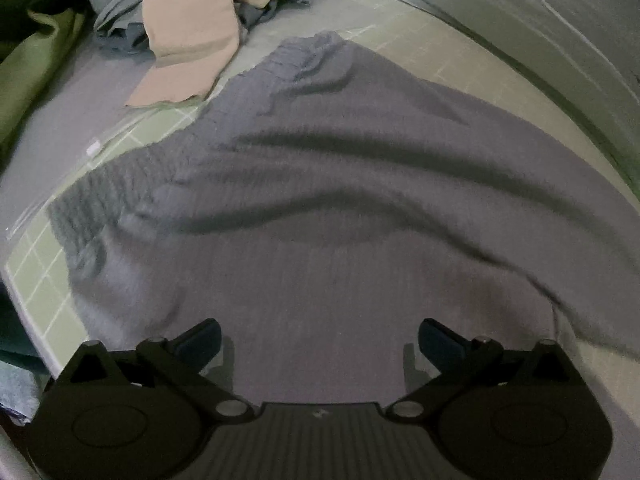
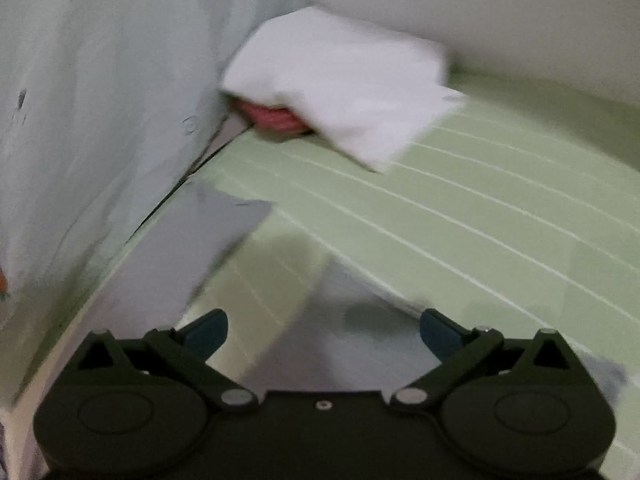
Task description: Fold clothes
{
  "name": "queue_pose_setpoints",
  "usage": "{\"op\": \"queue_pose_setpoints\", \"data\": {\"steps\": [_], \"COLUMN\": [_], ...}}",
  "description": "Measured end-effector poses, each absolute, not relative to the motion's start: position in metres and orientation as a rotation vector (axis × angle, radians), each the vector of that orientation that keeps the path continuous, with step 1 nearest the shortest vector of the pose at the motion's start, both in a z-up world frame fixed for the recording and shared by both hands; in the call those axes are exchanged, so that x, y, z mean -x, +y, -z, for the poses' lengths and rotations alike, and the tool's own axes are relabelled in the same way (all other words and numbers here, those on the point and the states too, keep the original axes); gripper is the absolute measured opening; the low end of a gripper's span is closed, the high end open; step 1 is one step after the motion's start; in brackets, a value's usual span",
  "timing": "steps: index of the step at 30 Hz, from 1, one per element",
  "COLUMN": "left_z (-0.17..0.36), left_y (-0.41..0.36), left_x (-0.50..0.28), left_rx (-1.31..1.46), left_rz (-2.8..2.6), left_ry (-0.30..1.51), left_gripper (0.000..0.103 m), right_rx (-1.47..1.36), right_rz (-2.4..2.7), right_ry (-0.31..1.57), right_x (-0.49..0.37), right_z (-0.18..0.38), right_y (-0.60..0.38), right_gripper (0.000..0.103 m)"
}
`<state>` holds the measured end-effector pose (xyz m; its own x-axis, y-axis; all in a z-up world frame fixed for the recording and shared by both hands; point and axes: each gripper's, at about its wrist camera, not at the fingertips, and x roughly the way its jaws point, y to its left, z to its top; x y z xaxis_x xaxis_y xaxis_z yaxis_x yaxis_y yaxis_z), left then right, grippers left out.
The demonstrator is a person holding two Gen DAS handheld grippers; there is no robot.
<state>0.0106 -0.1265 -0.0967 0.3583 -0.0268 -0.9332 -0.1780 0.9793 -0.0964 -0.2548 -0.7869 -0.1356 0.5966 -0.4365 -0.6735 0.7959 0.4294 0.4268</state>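
A grey ribbed garment [image 1: 340, 184] lies spread and creased on the green checked sheet [image 1: 432, 52] in the left wrist view. My left gripper [image 1: 320, 340] is open and empty just above its near part. In the right wrist view my right gripper [image 2: 324, 330] is open and empty over a grey edge of the garment [image 2: 316, 328]; another grey part [image 2: 192, 240] lies by the wall. The view is blurred.
A pile of unfolded clothes with a beige piece [image 1: 196, 36] and blue-grey pieces [image 1: 116, 4] sits at the far left. A green cloth [image 1: 32, 60] hangs at the left. A folded white cloth [image 2: 340, 84] over something red [image 2: 272, 118] lies in the corner by a patterned wall [image 2: 100, 100].
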Motion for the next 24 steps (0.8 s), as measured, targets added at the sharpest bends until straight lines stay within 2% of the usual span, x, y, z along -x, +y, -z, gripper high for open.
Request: {"op": "queue_pose_setpoints", "data": {"steps": [11,24], "left_z": [0.090,0.099], "left_y": [-0.144,-0.130], "left_x": [0.054,0.082], "left_rx": [0.204,0.217], "left_rz": [-0.049,-0.028], "left_ry": [1.153,1.173], "left_gripper": [0.103,0.103], "right_rx": [-0.911,-0.929], "right_rz": [0.889,0.791], "right_ry": [0.485,0.503], "right_x": [0.349,0.364], "right_z": [0.156,0.165], "right_y": [-0.778,-0.736], "right_gripper": [0.103,0.103]}}
